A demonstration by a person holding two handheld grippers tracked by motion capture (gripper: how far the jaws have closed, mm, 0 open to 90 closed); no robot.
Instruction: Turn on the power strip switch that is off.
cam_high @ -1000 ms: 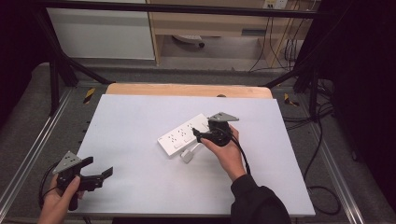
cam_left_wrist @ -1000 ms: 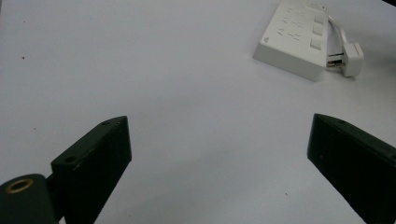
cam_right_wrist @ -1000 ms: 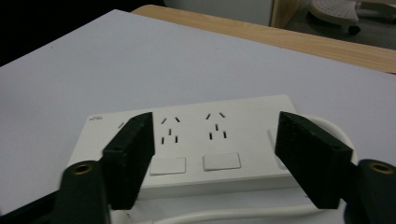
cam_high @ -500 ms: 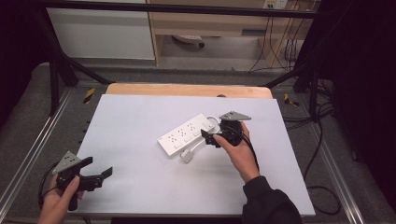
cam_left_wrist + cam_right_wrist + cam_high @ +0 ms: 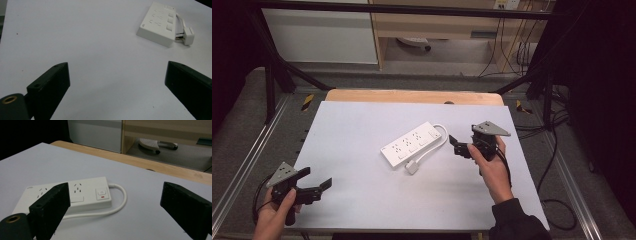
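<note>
Power strip [image 5: 414, 145] lies untouched; right gripper [image 5: 460, 146] beside it spread wide, jaws just opening, empty.

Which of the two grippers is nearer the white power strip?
Right. The right gripper hangs open just beside the power strip, off its cable end; the left gripper sits far off near the table's front corner.

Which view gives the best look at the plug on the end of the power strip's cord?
The left gripper view: the plug lies unobstructed beside the power strip, its prongs visible. The high view shows the plug small, just in front of the strip. The right gripper view shows the strip and the cord, not the plug clearly.
</note>
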